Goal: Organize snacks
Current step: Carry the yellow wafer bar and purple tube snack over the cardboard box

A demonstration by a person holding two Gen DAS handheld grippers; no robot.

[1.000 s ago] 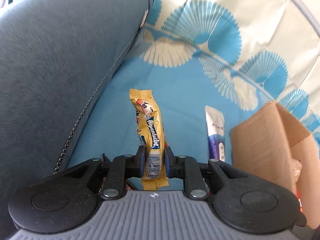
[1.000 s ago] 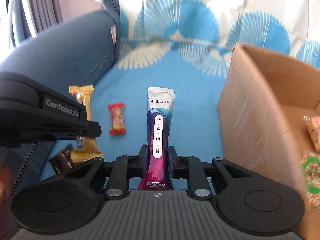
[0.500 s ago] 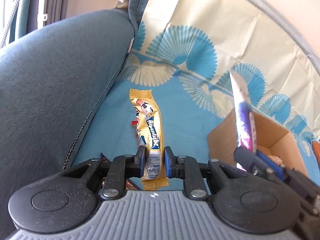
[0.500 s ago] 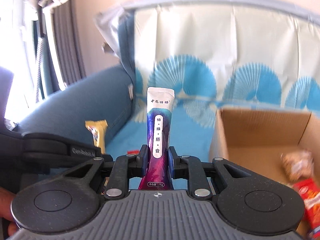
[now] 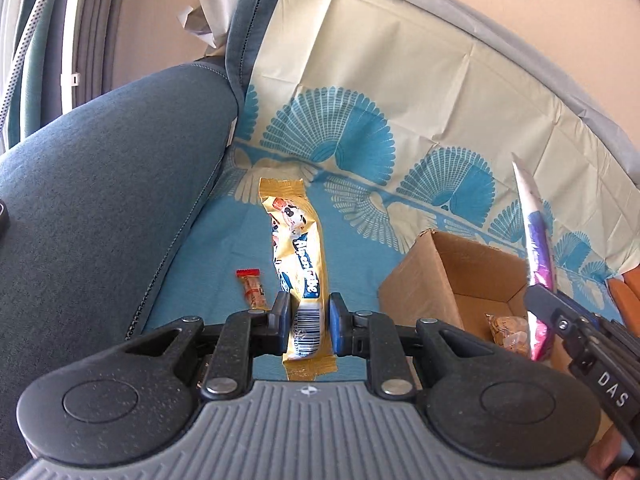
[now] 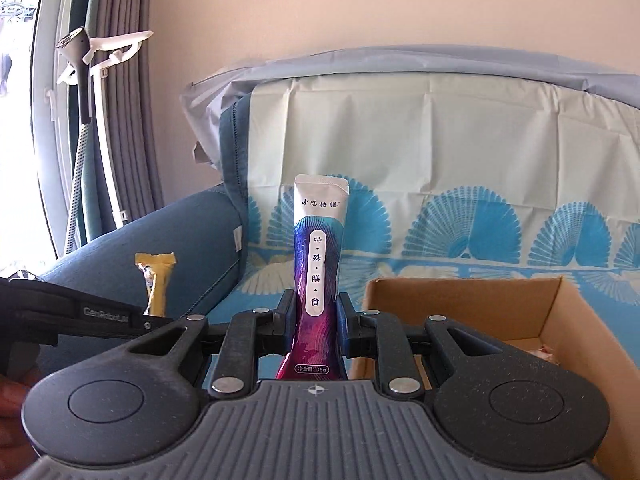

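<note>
My left gripper [image 5: 306, 322] is shut on a yellow Alpenliebe candy pack [image 5: 296, 256], held upright above the blue sofa cover. My right gripper [image 6: 316, 322] is shut on a white and purple sachet [image 6: 319, 256], held upright; it also shows in the left wrist view [image 5: 536, 256] over the open cardboard box [image 5: 448, 276]. The box [image 6: 460, 300] holds a packet of biscuits [image 5: 506, 330]. A small red and orange candy [image 5: 252, 290] lies on the cover left of my left gripper. The yellow pack shows in the right wrist view [image 6: 156, 284] at left.
The grey-blue sofa armrest [image 5: 100, 200] rises at the left. The patterned cover [image 5: 360, 92] runs up the sofa back. A garment steamer [image 6: 80, 72] and curtains stand by the window at far left. An orange object [image 5: 626, 292] sits right of the box.
Both grippers have lifted with their snacks. The views have tilted up towards the sofa back and wall. The small red candy has come into the left wrist view.
</note>
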